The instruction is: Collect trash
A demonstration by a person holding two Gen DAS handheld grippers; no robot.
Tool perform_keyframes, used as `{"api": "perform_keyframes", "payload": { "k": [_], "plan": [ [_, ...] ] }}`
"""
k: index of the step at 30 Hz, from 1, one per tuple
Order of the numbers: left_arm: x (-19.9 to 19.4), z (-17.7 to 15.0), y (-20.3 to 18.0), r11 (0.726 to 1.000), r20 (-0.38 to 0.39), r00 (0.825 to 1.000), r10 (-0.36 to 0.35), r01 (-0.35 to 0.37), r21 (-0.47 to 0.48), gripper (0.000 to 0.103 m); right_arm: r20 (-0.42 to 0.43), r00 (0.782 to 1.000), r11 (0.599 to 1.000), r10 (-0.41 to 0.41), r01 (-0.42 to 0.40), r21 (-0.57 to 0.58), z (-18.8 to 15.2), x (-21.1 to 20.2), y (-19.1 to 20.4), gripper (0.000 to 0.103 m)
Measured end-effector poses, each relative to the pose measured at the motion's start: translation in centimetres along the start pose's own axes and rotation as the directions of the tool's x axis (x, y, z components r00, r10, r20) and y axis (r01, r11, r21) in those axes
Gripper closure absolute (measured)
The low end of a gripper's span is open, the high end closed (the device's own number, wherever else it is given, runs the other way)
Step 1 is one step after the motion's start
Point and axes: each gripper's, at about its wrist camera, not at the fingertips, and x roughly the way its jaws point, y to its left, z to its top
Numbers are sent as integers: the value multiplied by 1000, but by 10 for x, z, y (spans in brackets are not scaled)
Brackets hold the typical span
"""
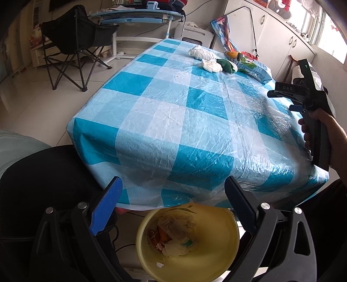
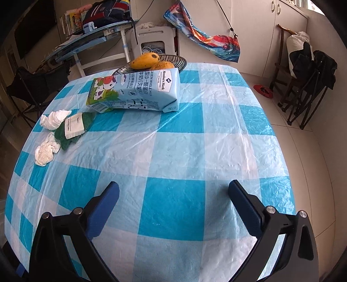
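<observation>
A yellow bin [image 1: 216,256] with wrappers and tissue inside stands on the floor below the table's near edge. My left gripper [image 1: 173,193] is open and empty, above the bin. On the blue checked tablecloth [image 2: 173,151] lie a milk carton [image 2: 138,91], two crumpled white tissues [image 2: 55,119] [image 2: 45,153] and a green cloth with a white label [image 2: 71,128]. In the left wrist view the tissues [image 1: 200,52] [image 1: 211,65], green cloth [image 1: 227,64] and carton [image 1: 256,69] lie at the far end. My right gripper [image 2: 173,195] is open and empty over the near cloth; it also shows in the left wrist view [image 1: 282,91].
A wire fruit basket [image 2: 173,61] with mangoes [image 2: 145,59] stands behind the carton. A black folding chair [image 1: 73,50] and a desk [image 1: 134,15] stand left of the table. A loaded chair [image 2: 308,71] stands to the right on the tiled floor.
</observation>
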Motion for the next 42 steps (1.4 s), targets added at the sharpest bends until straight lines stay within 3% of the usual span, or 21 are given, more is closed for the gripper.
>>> {"api": "perform_keyframes", "payload": {
  "k": [2,42],
  "plan": [
    [4,2,0,1000,-11,1000,0,0,-2,11,-9,999,999,-31,31,-28,5,6,4,6],
    [29,10,17,996,-116,993,-37,27,-88,7,-11,1000,999,-28,27,-43,12,11,4,6]
  ]
}}
